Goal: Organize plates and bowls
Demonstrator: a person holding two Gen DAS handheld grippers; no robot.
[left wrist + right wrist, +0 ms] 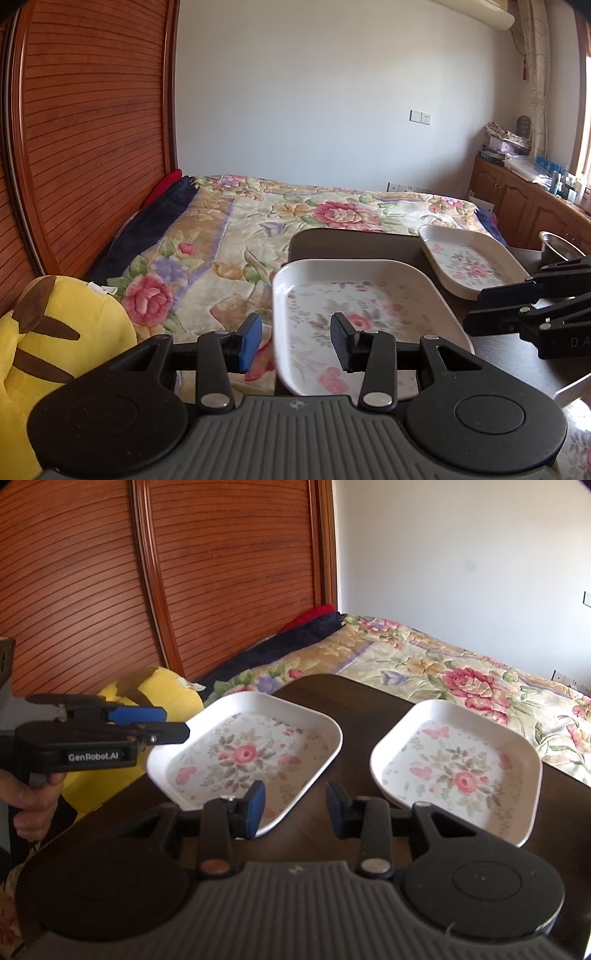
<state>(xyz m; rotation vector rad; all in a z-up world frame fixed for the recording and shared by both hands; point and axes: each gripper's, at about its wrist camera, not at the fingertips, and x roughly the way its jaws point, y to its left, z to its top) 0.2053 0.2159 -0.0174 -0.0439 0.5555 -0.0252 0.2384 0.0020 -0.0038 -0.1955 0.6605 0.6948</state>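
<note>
Two white square plates with a pink flower pattern lie side by side on a dark brown surface, apart from each other. The left plate [255, 753] sits at the surface's left edge, with its corner reaching just past that edge in the left wrist view. The right plate [458, 768] sits further right, near the bed [461, 672].

The left gripper [295, 341] has its jaws apart, empty, straddling the left rim of the left plate: one blue pad [249, 343] is outside the rim over the bed cover, the other is over the plate's inside. Whether either pad touches the plate cannot be told. In the right wrist view a hand [31, 797] grips this gripper's handle at the left.

The right gripper [295, 806] also has its jaws apart and holds nothing. It is over the surface, aimed at the gap between the two plates, with its left pad in front of the left plate's near corner.

A metal bowl [557, 245] stands at the far right of the surface, behind the right gripper's fingers, partly hidden. A yellow soft toy [55, 332] lies on the bed, left of the surface, beside a slatted wooden headboard [92, 129].
</note>
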